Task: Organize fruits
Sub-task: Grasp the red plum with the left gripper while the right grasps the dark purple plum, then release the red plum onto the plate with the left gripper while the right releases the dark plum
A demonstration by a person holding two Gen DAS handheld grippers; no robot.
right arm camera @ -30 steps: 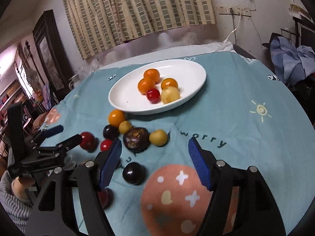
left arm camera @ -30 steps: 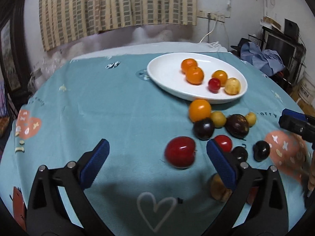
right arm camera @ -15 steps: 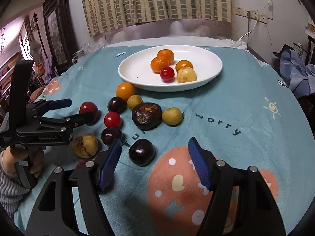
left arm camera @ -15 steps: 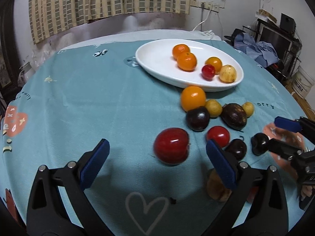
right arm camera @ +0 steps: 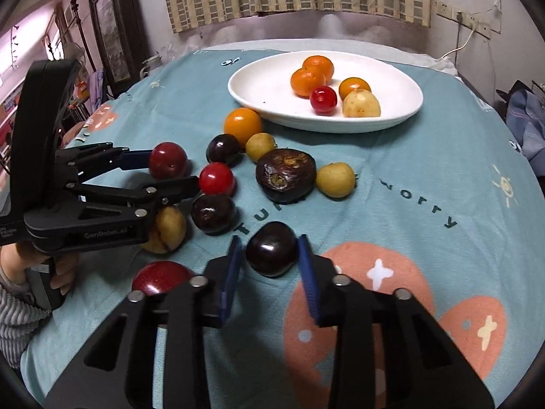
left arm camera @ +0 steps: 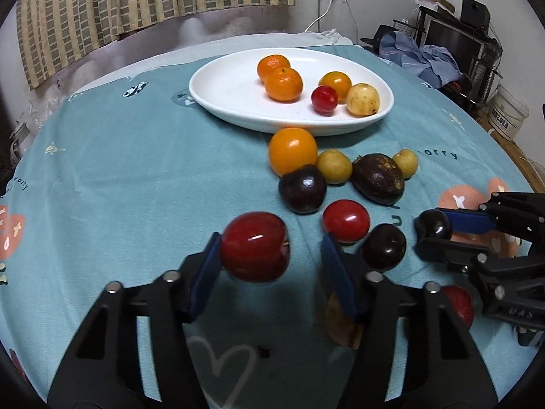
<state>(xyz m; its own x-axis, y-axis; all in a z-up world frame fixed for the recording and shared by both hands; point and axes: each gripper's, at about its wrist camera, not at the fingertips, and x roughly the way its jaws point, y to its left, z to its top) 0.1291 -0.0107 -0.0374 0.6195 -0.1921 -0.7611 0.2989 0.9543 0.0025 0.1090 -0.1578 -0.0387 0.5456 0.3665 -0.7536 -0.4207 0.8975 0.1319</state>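
Left gripper (left arm camera: 272, 259): its jaws are closing with the big red apple (left arm camera: 254, 247) between them. The left pad touches the apple; the right pad is a little way off it.
Right gripper (right arm camera: 270, 259): its jaws are closing on a dark plum (right arm camera: 271, 248). Both blue pads touch its sides — the plum sits on the counter (right arm camera: 425, 156).
Counter: it has a blue-green cloth with pink shapes, a heart and some words.
White plate (left arm camera: 221, 92): it is at the far side of the counter. It holds two oranges that touch each other, one small orange (left arm camera: 335, 82), a small red fruit (left arm camera: 324, 99) and a pale yellow fruit (left arm camera: 363, 99).
Loose fruit: a big orange (left arm camera: 293, 151) lies just in front of the plate. Near it are two small yellow fruits, a wrinkly dark fruit (left arm camera: 378, 179), a dark plum by the orange (left arm camera: 302, 189), a shiny red fruit (left arm camera: 346, 221) and another dark plum (left arm camera: 384, 251).
Under the grippers: a brown-yellow fruit (right arm camera: 165, 230) and a dark red fruit (right arm camera: 160, 277) lie close by, partly hidden.
Person: a hand (right arm camera: 51, 269) in a striped sleeve holds the left gripper's handle.
Room: a striped curtain hangs behind — clothes lie in a heap on the right.
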